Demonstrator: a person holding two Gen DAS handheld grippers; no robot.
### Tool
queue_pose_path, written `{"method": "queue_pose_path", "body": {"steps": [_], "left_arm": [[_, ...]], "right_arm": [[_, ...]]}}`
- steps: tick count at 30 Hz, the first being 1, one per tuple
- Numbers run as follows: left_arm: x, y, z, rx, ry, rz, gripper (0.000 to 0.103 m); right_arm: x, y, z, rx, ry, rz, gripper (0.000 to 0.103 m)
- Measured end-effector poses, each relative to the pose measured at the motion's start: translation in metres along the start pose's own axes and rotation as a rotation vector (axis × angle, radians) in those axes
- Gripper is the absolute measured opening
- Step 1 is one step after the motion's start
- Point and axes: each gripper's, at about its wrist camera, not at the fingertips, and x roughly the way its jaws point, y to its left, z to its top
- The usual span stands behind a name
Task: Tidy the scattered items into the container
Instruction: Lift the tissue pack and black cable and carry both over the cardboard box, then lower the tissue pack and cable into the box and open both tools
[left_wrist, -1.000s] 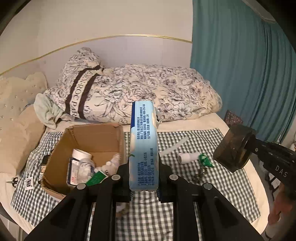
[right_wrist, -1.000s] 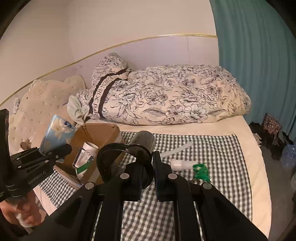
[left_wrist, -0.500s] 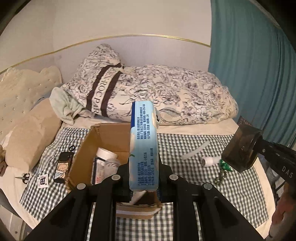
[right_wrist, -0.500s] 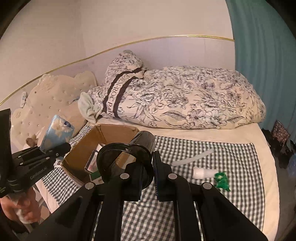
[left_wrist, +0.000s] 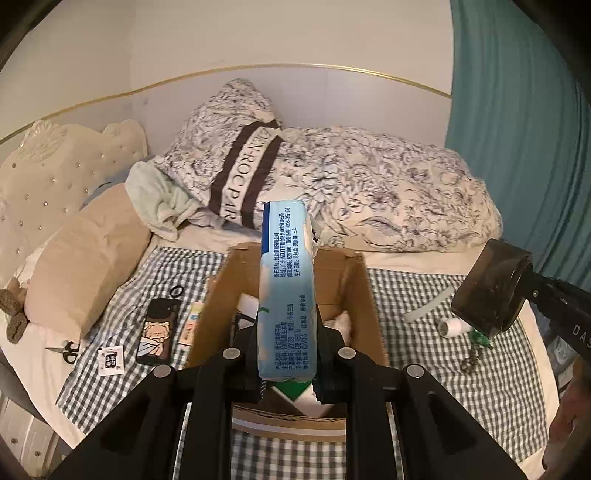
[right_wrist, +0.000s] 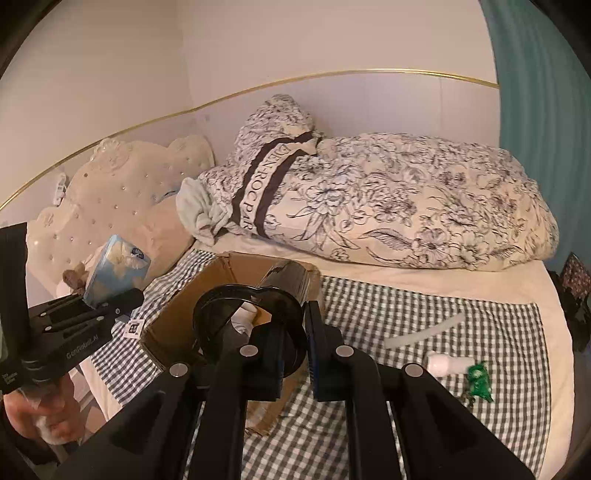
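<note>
A light-blue tissue pack (left_wrist: 287, 295) with dark blue print sits in a black gripper (left_wrist: 287, 373) above a brown cardboard box (left_wrist: 364, 295) on a grey-and-white checked cloth (left_wrist: 417, 376); a smoky dark translucent cup (right_wrist: 255, 325) fills the other black gripper (right_wrist: 295, 354); behind, a cream quilt (left_wrist: 388, 206) with dark floral line pattern and a brown lettered band, a teal curtain (left_wrist: 517, 129), a cream studded headboard (left_wrist: 44, 177), a white bottle (right_wrist: 443, 363) beside a green wrapper (right_wrist: 478, 376)
</note>
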Motion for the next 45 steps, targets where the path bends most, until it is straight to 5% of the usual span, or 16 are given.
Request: {"method": "queue_pose_path", "body": {"steps": [17, 45], "left_arm": [[0.05, 0.041, -0.01, -0.043, 0.081, 0.021, 0.018], [0.163, 0.044, -0.033, -0.042, 0.293, -0.063, 0.018]], "right_arm": [[0.069, 0.044, 0.004, -0.073, 0.082, 0.057, 0.01], [0.204, 0.046, -0.024, -0.109, 0.29, 0.061, 0.01]]}}
